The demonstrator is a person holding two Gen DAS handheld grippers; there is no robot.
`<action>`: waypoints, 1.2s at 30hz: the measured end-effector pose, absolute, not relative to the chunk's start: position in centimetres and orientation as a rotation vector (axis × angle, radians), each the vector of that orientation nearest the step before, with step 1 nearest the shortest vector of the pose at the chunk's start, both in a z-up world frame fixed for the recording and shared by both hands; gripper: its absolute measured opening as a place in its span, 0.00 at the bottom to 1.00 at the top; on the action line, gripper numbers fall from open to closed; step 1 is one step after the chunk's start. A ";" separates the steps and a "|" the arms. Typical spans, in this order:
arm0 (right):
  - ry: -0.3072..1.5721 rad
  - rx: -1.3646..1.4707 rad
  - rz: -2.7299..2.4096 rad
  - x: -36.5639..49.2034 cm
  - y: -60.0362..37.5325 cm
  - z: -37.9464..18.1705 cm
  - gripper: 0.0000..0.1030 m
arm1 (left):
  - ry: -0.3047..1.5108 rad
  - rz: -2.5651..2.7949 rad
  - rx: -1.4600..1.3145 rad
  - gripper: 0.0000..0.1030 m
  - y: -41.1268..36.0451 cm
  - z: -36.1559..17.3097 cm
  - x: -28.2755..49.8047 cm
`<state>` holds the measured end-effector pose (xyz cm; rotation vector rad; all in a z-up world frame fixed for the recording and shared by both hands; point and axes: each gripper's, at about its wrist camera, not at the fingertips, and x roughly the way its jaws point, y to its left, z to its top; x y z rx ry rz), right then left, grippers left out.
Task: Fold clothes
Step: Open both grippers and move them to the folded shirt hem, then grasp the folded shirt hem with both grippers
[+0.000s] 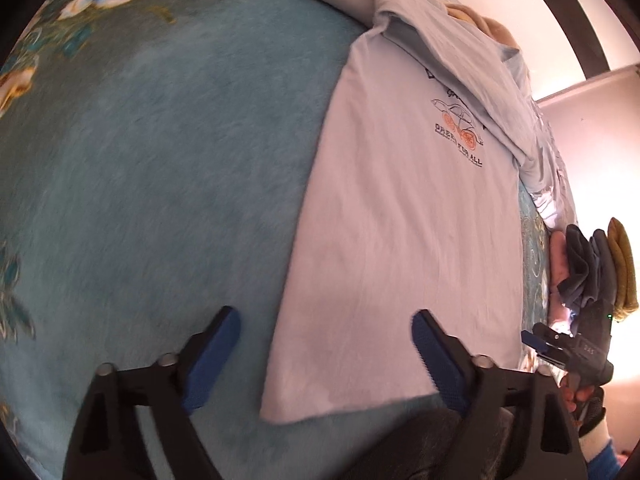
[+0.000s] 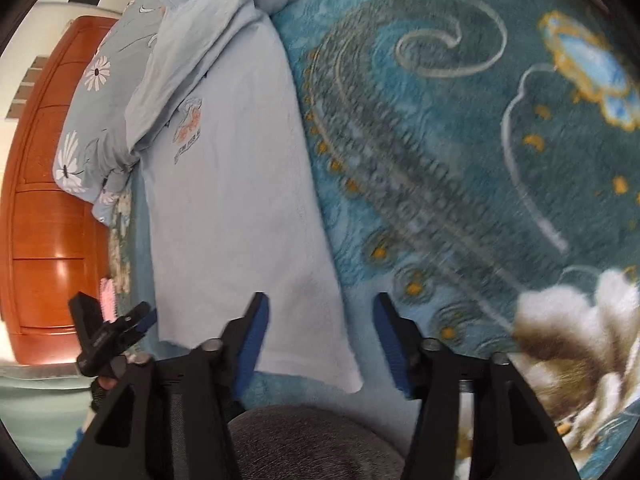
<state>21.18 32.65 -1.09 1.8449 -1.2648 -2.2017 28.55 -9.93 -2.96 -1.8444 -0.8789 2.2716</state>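
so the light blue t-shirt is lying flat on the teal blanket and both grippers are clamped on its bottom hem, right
Not quite. The t-shirt does lie flat on the teal blanket, but neither gripper is clamped on it. The left gripper and right gripper both hover open over the hem, as each wrist view shows.

Pale blue T-shirt (image 1: 384, 248), car print facing up, folded into a long strip, flat on bed
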 end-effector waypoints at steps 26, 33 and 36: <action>-1.509 1.259 -2.181 14.6 37.6 6.5 0.02 | -1.338 2.238 -1.363 0.05 -14.2 4.0 24.9; -1.497 1.090 -2.234 5.1 40.8 9.5 0.02 | -1.309 2.276 -1.200 0.05 -14.6 7.9 12.7; -1.483 1.085 -2.264 0.9 42.2 9.7 0.02 | -1.317 2.279 -1.197 0.05 -15.4 7.8 8.0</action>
